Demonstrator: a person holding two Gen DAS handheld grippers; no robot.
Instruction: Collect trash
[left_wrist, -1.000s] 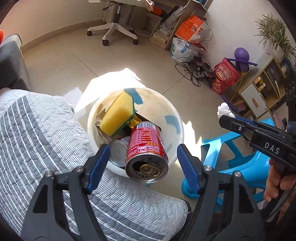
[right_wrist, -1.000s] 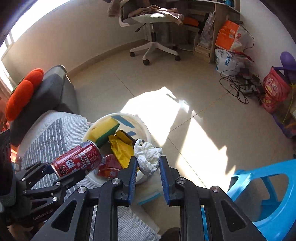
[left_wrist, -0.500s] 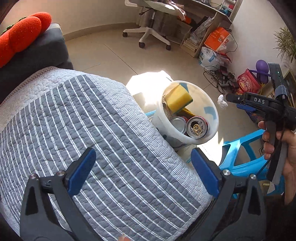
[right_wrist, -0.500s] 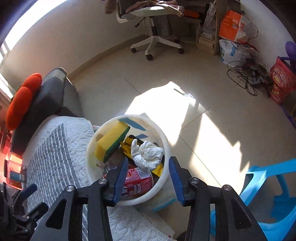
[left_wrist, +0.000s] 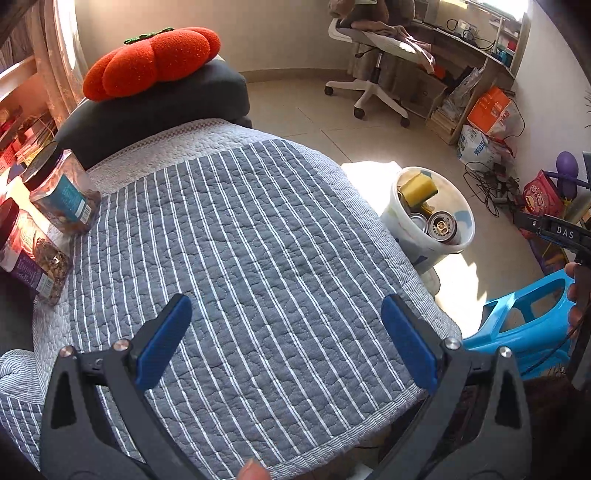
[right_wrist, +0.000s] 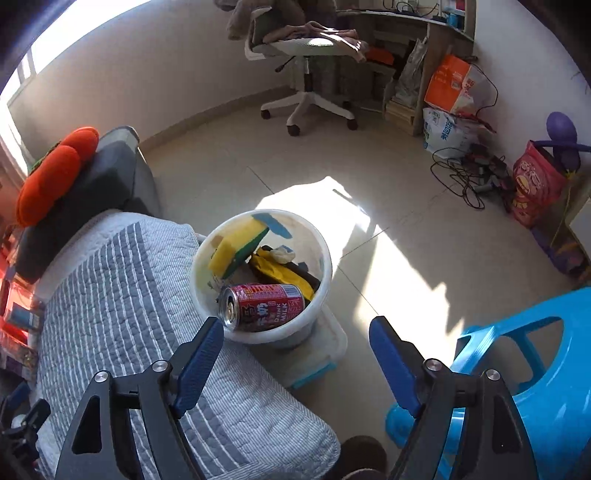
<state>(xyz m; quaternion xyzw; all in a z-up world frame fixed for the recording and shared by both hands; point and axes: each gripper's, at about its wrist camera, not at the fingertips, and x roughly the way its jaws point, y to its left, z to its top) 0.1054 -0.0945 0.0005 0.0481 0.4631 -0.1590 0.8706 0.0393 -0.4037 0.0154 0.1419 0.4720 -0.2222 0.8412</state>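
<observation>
A white bucket (right_wrist: 325, 273) stands on the floor beside the striped quilt (right_wrist: 122, 295). In it lie a red drink can (right_wrist: 264, 305), a yellow-green sponge (right_wrist: 236, 247), a yellow wrapper (right_wrist: 284, 271) and a bit of white tissue (right_wrist: 281, 254). My right gripper (right_wrist: 297, 341) is open and empty, above and in front of the bucket. My left gripper (left_wrist: 286, 332) is open and empty over the quilt (left_wrist: 240, 258). The bucket (left_wrist: 461, 206) shows at the right of the left wrist view with the can's top (left_wrist: 441, 225) and the sponge (left_wrist: 419, 187).
A blue plastic stool (right_wrist: 535, 354) stands right of the bucket. Two snack jars (left_wrist: 61, 194) sit at the quilt's left edge. An orange pumpkin cushion (left_wrist: 151, 61) lies on a dark pillow. An office chair (right_wrist: 306, 74), bags and cables (right_wrist: 465, 173) are further back.
The left gripper let the red can fall into the bucket and drew back over the quilt. The right gripper opened, dropped the tissue into the bucket and pulled back.
</observation>
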